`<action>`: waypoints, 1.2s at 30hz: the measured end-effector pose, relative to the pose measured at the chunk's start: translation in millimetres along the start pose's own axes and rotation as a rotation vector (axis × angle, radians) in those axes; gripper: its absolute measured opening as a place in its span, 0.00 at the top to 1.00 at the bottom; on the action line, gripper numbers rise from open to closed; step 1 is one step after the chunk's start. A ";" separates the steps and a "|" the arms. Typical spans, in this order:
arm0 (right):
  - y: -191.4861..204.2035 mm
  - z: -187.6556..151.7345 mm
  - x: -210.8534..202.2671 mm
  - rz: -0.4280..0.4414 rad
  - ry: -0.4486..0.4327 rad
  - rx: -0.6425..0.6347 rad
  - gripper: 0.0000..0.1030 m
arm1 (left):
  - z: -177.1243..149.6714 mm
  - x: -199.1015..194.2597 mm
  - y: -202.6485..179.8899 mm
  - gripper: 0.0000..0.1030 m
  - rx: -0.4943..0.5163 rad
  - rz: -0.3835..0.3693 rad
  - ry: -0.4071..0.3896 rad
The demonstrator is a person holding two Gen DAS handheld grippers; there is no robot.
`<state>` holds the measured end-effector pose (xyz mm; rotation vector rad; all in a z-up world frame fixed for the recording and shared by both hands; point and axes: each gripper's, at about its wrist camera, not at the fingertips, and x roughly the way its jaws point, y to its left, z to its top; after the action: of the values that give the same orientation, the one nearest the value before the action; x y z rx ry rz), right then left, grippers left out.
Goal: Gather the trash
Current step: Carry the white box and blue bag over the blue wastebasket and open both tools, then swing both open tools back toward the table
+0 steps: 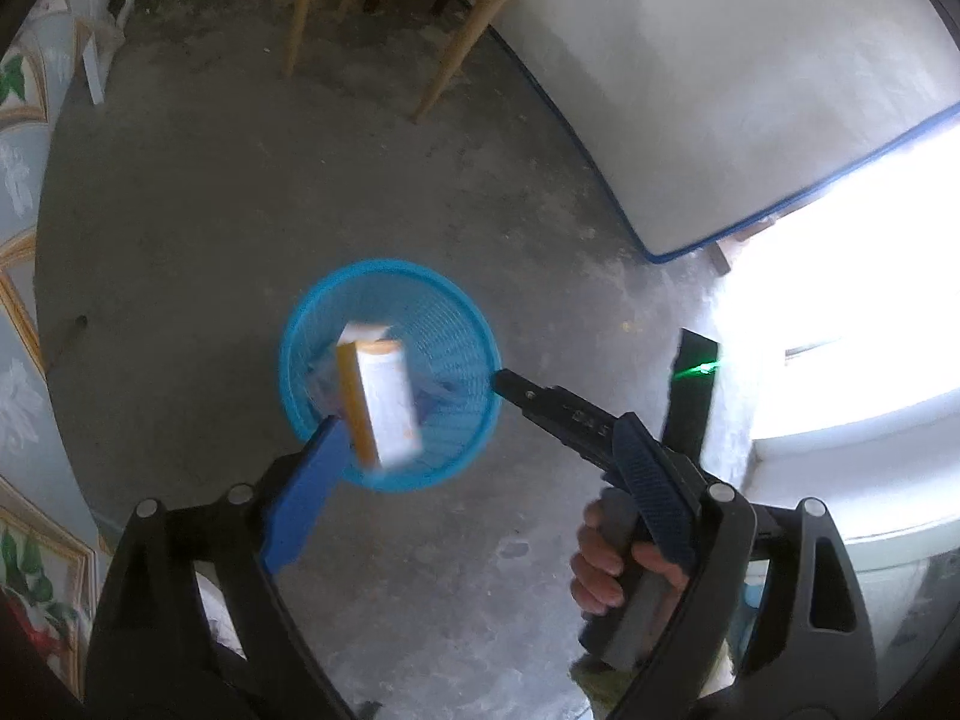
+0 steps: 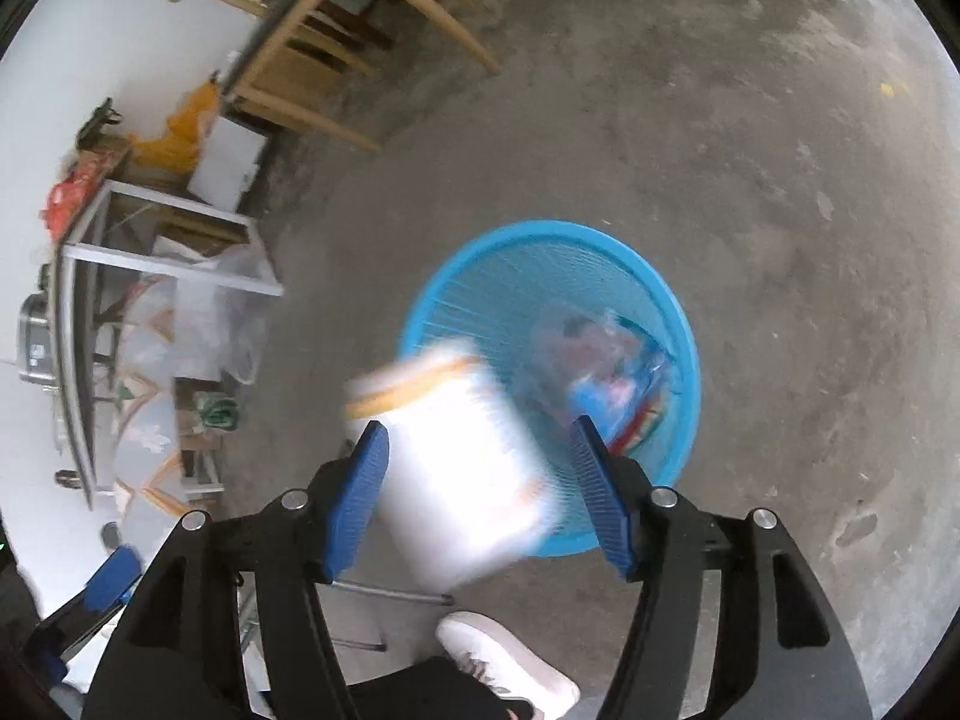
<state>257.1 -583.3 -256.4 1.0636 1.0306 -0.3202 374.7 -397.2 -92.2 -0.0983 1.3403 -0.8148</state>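
Note:
A white and orange carton (image 1: 381, 399) is in mid-air, blurred, above the round blue mesh bin (image 1: 462, 324) on the concrete floor. My left gripper (image 1: 480, 438) is open, its fingers spread wide either side of the bin, not touching the carton. In the right wrist view the same carton (image 2: 462, 468) is blurred between the fingers of my right gripper (image 2: 477, 456), which stands open with gaps beside the carton. The bin (image 2: 678, 324) lies just ahead and holds crumpled plastic wrappers (image 2: 606, 360). The right gripper also shows in the left wrist view (image 1: 600, 420).
A wooden chair (image 1: 420, 12) stands beyond the bin. A white, blue-edged mattress (image 1: 720, 90) leans at the right. A metal-framed table with bags and clutter (image 2: 150, 300) is at the left in the right wrist view. My white shoe (image 2: 504, 660) is below.

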 end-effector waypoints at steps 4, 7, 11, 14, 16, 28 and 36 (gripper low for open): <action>-6.6 -14.1 -5.5 -0.003 0.001 -0.010 0.41 | -9.4 -13.1 9.3 0.17 0.000 -0.007 -0.012; -11.0 -24.3 -16.5 0.002 -0.005 -0.015 0.41 | -19.5 -29.3 12.0 0.17 -0.003 -0.010 -0.031; -7.9 -46.1 -43.1 0.037 -0.023 -0.039 0.41 | -32.6 -57.7 10.0 0.17 0.015 -0.023 -0.078; -1.0 -60.4 -64.0 0.059 -0.043 -0.066 0.37 | -49.7 -81.2 10.2 0.17 0.037 -0.057 -0.099; 6.9 -71.0 -80.8 0.087 -0.061 -0.097 0.33 | -66.3 -98.5 16.9 0.17 0.035 -0.065 -0.113; 105.0 -120.1 -139.3 0.182 -0.049 -0.342 0.28 | -158.9 -215.9 62.6 0.15 0.112 0.011 -0.296; 189.8 -161.2 -138.9 0.221 0.017 -0.518 0.28 | -226.7 -269.0 125.4 0.15 0.022 0.048 -0.385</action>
<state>223.6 -388.3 -51.1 0.6992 0.9313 0.1339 231.5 -66.0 4.3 -0.1944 0.9666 -0.7268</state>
